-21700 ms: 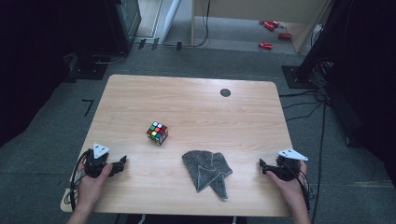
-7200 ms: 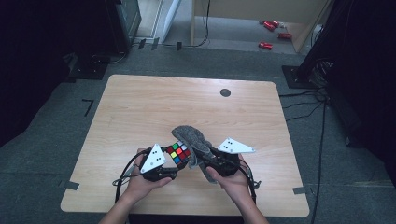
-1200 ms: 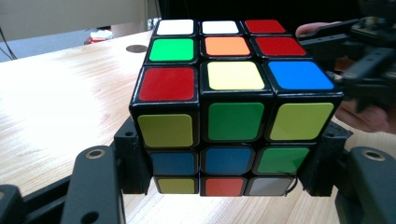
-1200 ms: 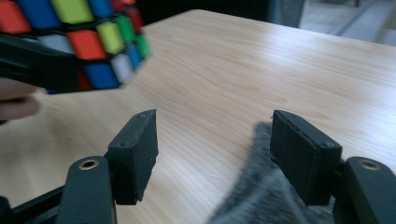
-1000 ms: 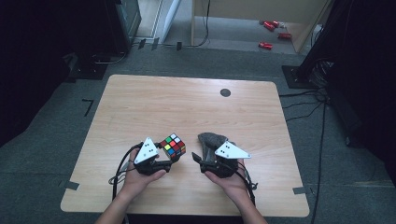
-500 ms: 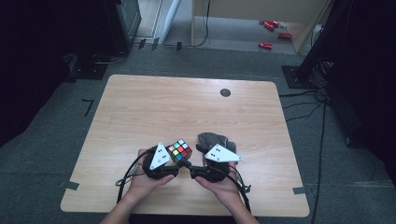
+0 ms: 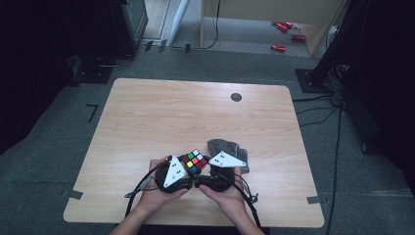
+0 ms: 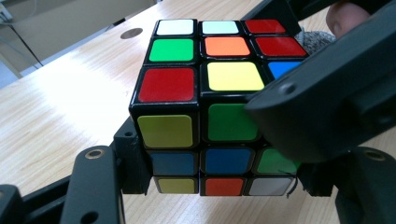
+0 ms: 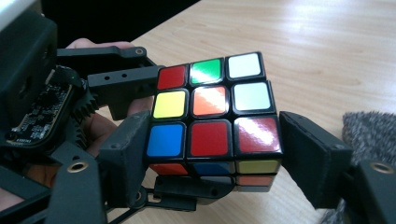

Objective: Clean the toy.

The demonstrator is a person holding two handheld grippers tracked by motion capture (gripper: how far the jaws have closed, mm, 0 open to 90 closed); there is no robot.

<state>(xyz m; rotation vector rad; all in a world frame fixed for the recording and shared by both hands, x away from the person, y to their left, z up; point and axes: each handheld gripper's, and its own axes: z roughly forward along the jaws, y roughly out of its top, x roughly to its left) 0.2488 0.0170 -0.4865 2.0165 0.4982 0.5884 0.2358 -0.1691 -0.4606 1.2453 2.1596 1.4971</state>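
both grippers meet over the near middle of the table [image 7: 147,112], and the puzzle cube [image 7: 195,161] sits right between them, held just off the wood. the left gripper [image 7: 182,172] comes at it from the person's left, the right gripper [image 7: 209,172] from the right, the two white three-cornered plates flanking the cube in the high view.

in the right gripper view the cube [image 9: 212,123] is squarely between the jaws: one dark pad presses the blue-cornered side, the other presses the opposite side by the red tile, so those jaws are clamped on it. red, green and white run along its top row.

in the left gripper view the cube [image 8: 210,107] fills the space ahead of the jaws, its bottom layer wedged between the two lower pads, so these jaws grip it too. the right gripper's black body [image 8: 327,107] crosses over the cube's right edge there.

a grey cloth [image 7: 230,149] lies bunched on the table just behind the right gripper, touching or nearly touching it.
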